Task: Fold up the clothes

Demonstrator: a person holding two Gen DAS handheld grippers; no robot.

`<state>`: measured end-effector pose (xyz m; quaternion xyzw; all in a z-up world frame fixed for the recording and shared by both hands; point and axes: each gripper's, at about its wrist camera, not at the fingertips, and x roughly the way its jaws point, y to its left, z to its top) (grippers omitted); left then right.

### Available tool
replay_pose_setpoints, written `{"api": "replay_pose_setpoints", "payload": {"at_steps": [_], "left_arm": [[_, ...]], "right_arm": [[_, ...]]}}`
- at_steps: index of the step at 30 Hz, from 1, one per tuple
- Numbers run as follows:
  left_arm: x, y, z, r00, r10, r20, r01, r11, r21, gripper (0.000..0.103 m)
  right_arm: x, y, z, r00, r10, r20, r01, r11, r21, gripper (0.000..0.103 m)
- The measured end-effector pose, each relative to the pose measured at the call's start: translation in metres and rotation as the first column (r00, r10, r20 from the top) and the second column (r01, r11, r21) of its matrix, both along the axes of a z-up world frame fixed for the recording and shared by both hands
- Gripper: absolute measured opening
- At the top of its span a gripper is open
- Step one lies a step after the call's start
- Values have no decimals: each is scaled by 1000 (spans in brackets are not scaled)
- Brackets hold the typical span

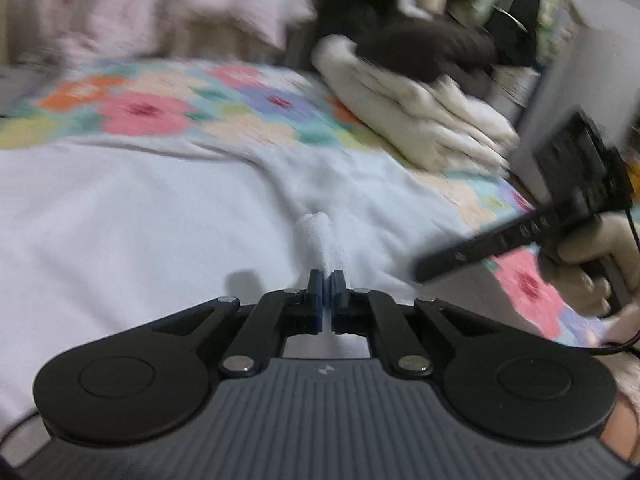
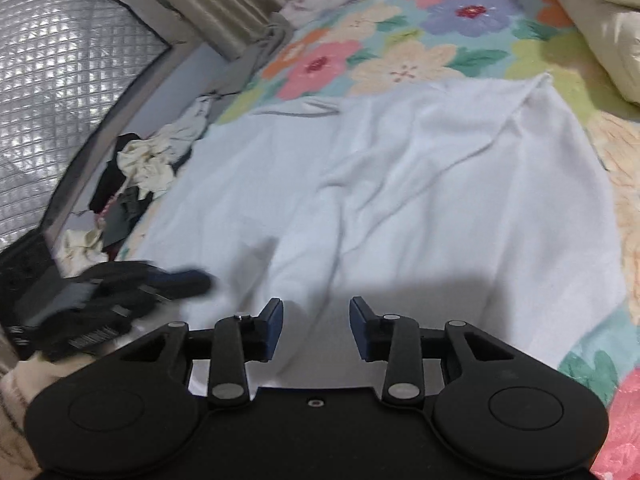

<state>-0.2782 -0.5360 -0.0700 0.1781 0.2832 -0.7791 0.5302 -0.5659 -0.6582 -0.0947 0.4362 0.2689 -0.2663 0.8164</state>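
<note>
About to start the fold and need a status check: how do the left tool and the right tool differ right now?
The left tool is shut, pinching a raised fold of the white garment; the right tool is open and holds nothing. The left tool's pads grip cloth, while the right tool's pads show no cloth pinched between them, only the garment lying beyond the gap. Both are black with blue pads and point down at the same garment on the floral bedspread.

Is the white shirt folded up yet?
Not yet. The white shirt lies spread and wrinkled on the flowery blanket; the left gripper only pinches a bit of it.
</note>
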Motion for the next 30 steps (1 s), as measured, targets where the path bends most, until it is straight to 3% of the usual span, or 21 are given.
{"api": "replay_pose_setpoints", "payload": {"at_steps": [2, 4, 7, 12, 17, 22, 25, 28, 30], "left_arm": [[8, 15, 6, 990, 76, 121, -72, 997, -37, 3], [14, 25, 5, 962, 122, 245, -118, 993, -33, 3], [29, 33, -1, 959, 179, 218, -187, 982, 13, 4], [35, 37, 8, 949, 205, 238, -211, 977, 1, 4], [38, 41, 25, 941, 224, 253, -207, 974, -90, 4], [53, 51, 41, 924, 265, 277, -239, 963, -123, 5], [72, 62, 52, 900, 322, 295, -292, 946, -140, 6], [105, 77, 69, 890, 416, 185, -401, 909, -116, 7], [130, 87, 86, 888, 440, 135, -428, 897, -109, 10]], "right_arm": [[-2, 3, 2, 1000, -17, -8, 17, 1000, -26, 42], [-1, 5, 7, 999, -40, -14, 40, 997, -61, 42], [3, 6, 8, 999, -42, -19, 41, 997, -71, 42], [17, 11, 0, 999, -40, -28, 39, 998, -40, 42], [45, 19, -9, 998, 30, -50, -31, 999, -29, 42], [57, 23, -1, 994, 54, -95, -53, 999, 4, 44], [66, 28, 17, 981, 126, -148, -139, 987, -80, 48], [72, 28, 19, 960, 181, -213, -219, 961, -168, 49], [72, 19, 18, 960, 184, -213, -219, 963, -155, 49]]}}
